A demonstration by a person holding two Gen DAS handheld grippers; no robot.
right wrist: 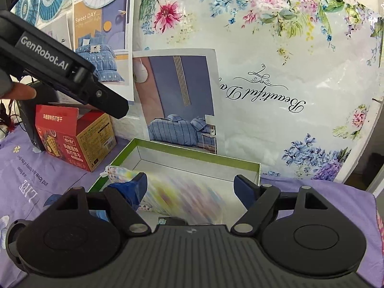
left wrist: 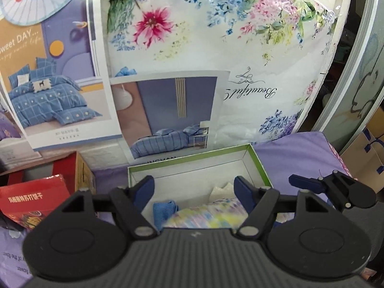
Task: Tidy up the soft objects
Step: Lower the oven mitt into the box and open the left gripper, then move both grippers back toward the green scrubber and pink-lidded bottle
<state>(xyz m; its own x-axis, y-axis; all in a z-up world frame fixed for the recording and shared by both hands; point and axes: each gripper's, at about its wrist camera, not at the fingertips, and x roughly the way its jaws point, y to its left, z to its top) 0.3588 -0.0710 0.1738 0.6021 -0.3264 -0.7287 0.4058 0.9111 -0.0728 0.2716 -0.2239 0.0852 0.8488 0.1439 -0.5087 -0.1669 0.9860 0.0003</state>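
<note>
Both claws, left claw [left wrist: 194,189] & right claw [right wrist: 190,186], hang open w/ nothing gripped over the green-edged box [right wrist: 199,159] on the purple bedsheet [right wrist: 36,168], where the pastel cloth [left wrist: 206,213] & blue cloth [left wrist: 164,210] lie, so prob. best tuck edges inside, clear of the red carton [right wrist: 72,139] beyond.

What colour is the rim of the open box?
Green rim, white inside; clearest in the right wrist view.

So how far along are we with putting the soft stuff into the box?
Done: a blue cloth and a pastel patterned bundle lie in the green-rimmed box. In hand: nothing; the left gripper and right gripper stand open over it. Left: no other loose soft item shows, so it is probably nearly finished.
</note>
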